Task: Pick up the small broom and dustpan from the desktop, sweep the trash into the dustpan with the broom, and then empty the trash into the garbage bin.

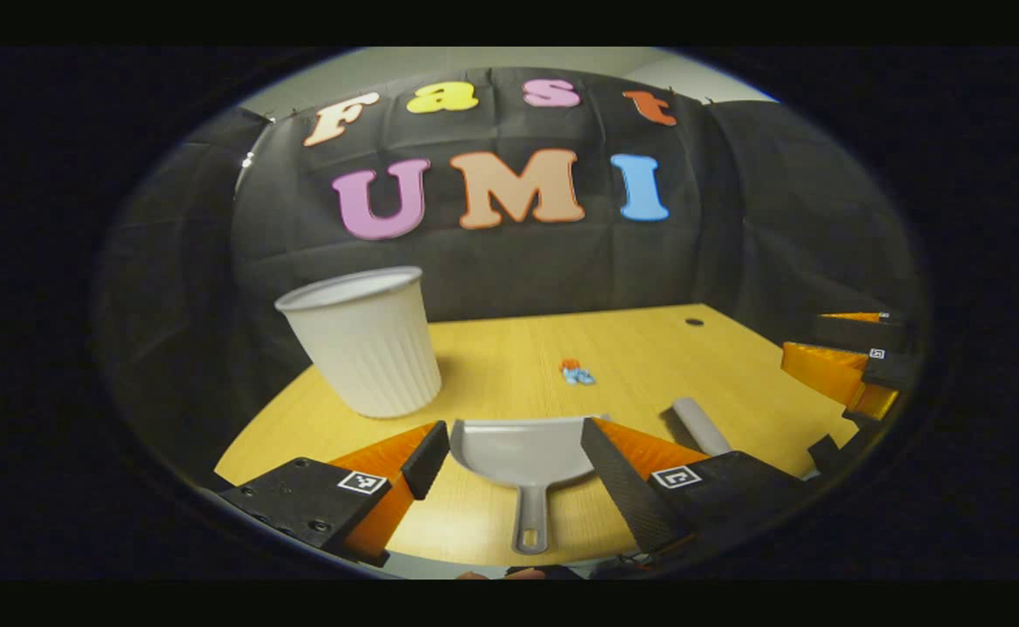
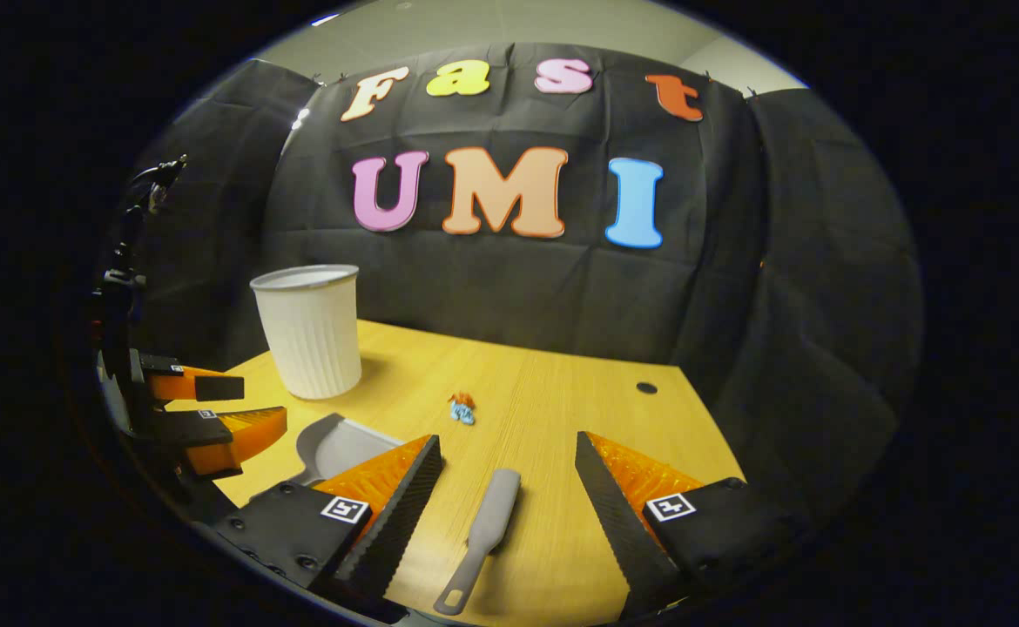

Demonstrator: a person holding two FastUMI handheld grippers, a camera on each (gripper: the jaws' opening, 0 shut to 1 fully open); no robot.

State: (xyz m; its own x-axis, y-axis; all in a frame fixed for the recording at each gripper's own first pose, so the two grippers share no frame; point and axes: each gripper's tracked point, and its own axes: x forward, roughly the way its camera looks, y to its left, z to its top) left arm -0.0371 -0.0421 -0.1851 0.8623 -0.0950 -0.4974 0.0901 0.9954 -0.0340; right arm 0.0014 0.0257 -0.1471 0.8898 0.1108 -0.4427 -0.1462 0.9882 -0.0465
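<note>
One grey plastic dustpan, flat with a slim looped handle, lay on the wood-grain desktop between the wide-open, empty left gripper fingers. One grey broom lay between the spread, empty right gripper fingers. One ribbed white garbage bin stood at ten o'clock; one small crumpled trash cluster lay at twelve.

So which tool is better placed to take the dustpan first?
Left. In the left gripper view the open left tool already frames the dustpan, whose handle points back toward it. The open right tool is lined up on the broom instead.
</note>
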